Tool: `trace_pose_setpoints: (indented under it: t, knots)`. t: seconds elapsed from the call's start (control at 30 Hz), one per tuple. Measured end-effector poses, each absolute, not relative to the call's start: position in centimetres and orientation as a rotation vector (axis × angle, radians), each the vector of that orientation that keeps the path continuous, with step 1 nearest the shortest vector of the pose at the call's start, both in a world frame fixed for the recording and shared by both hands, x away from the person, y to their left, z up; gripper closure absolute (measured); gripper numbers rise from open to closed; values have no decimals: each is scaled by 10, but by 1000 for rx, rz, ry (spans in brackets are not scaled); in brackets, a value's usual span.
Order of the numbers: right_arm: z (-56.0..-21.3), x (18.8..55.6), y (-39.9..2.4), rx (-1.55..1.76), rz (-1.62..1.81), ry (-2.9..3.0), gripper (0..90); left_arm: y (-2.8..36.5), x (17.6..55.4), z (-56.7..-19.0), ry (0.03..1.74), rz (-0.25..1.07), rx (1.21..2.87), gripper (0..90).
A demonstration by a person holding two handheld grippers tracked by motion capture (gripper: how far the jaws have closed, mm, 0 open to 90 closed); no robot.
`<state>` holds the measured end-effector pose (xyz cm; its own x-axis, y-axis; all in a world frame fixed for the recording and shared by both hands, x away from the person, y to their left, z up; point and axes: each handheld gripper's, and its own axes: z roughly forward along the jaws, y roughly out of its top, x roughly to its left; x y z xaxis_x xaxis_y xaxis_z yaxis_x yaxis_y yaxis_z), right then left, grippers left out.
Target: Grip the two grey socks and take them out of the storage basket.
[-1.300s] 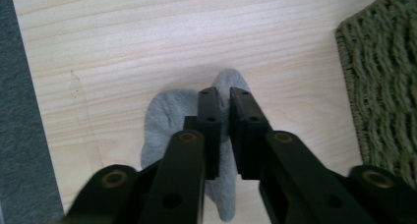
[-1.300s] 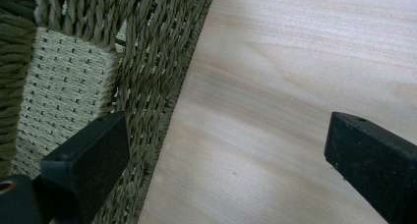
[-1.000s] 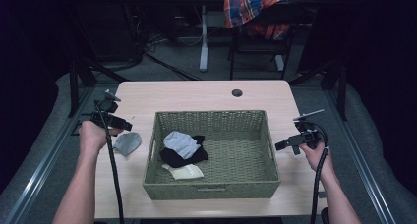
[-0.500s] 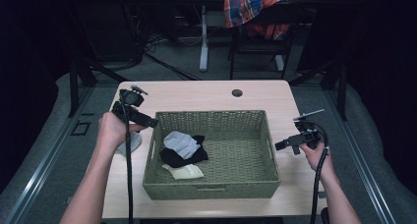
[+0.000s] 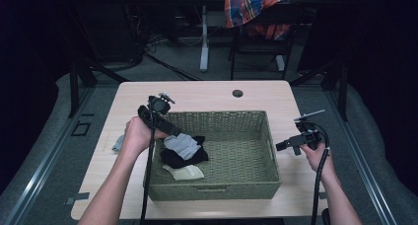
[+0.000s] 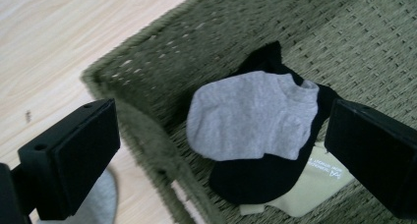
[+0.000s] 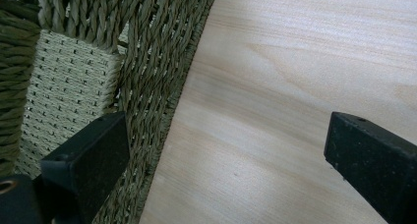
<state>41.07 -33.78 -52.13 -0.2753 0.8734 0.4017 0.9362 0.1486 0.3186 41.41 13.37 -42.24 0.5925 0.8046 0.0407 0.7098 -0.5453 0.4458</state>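
Woven green basket (image 5: 231, 156) is sitting in the middle of a light wooden counter (image 5: 207, 94), seen from above. Inside it, toward its left end, a grey sock (image 5: 182, 145) is lying on top of a black sock (image 5: 185, 158), with a pale cream sock (image 5: 186, 172) touching them nearer the front wall. The left tongs (image 5: 170, 129) are hovering over the basket's left rim, jaws spread wide with nothing between them. The left gripper view is looking down between those jaws at the grey sock (image 6: 253, 113). It is also showing another grey piece of cloth (image 6: 101, 202) on the counter just outside the basket. The right tongs (image 5: 283, 146) are hanging beside the basket's right wall, jaws wide apart over bare wood in the right gripper view.
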Motion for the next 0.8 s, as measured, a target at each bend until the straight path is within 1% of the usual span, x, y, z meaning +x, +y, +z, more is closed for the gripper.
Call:
trace_pose_setpoints:
  t: [0.37, 0.43, 0.5, 0.53, 0.57, 0.63, 0.7, 0.8]
  knots:
    - [-521, 410, -337, -1821, -781, -2283, 32, 112, 416, -442, 1187, 280, 2480, 5]
    - [-521, 411, -337, -1815, -787, -2283, 32, 109, 417, -446, 1183, 269, 2492, 25]
    - [-521, 411, -336, -1809, -791, -2284, 32, 105, 419, -452, 1178, 251, 2506, 64]
    - [-522, 411, -337, -1805, -786, -2294, 32, 103, 420, -453, 1172, 244, 2517, 134]
    - [-521, 411, -336, -1814, -782, -2287, 32, 99, 423, -459, 1171, 224, 2529, 175]
    - [-521, 411, -337, -1812, -780, -2287, 32, 96, 426, -464, 1172, 207, 2550, 200]
    - [-521, 410, -336, -1825, -783, -2282, 32, 93, 428, -470, 1182, 177, 2551, 284]
    - [-521, 411, -337, -1818, -783, -2284, 32, 91, 430, -475, 1183, 161, 2564, 363]
